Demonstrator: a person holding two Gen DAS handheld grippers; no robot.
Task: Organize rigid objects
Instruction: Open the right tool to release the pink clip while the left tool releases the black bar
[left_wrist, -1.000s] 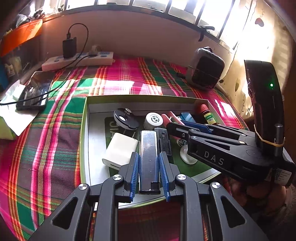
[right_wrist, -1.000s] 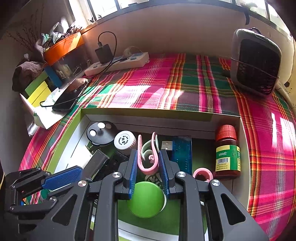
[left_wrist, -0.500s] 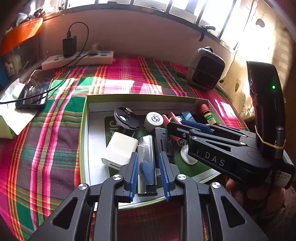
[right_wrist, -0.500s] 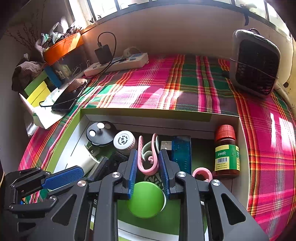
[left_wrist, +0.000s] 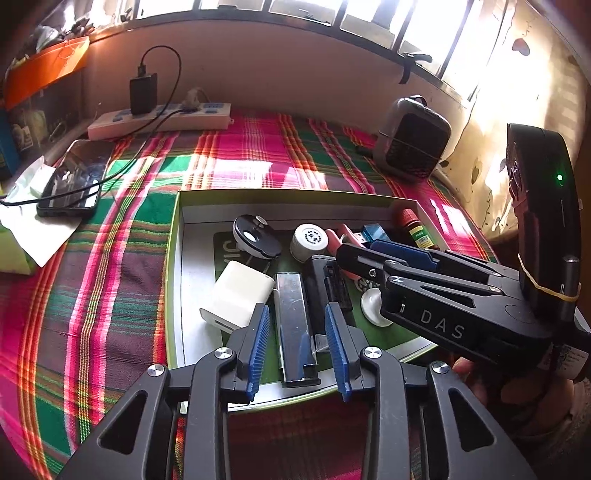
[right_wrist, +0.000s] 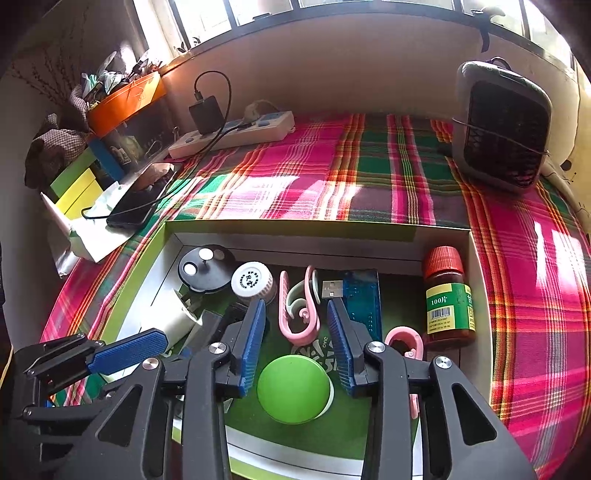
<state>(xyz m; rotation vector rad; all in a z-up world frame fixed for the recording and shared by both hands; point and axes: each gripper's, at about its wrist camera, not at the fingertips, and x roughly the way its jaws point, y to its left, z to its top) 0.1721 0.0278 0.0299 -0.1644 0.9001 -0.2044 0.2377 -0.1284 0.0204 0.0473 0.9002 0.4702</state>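
Our left gripper (left_wrist: 297, 341) gapes around the flat silver metal bar (left_wrist: 293, 325) (untouched) near the green-rimmed cardboard box's (left_wrist: 173, 258) front edge; our right gripper (right_wrist: 295, 341) gapes around the pink plastic clip (right_wrist: 297, 314).

The left tongs (left_wrist: 297, 345) are open over a shallow green box (left_wrist: 173, 266). A long shiny metal bar (left_wrist: 293, 317) lies between them, beside a white square plug (left_wrist: 240, 295).

Left gripper (left_wrist: 297, 343) and right gripper (right_wrist: 295, 345) (jaws parted) hover low.
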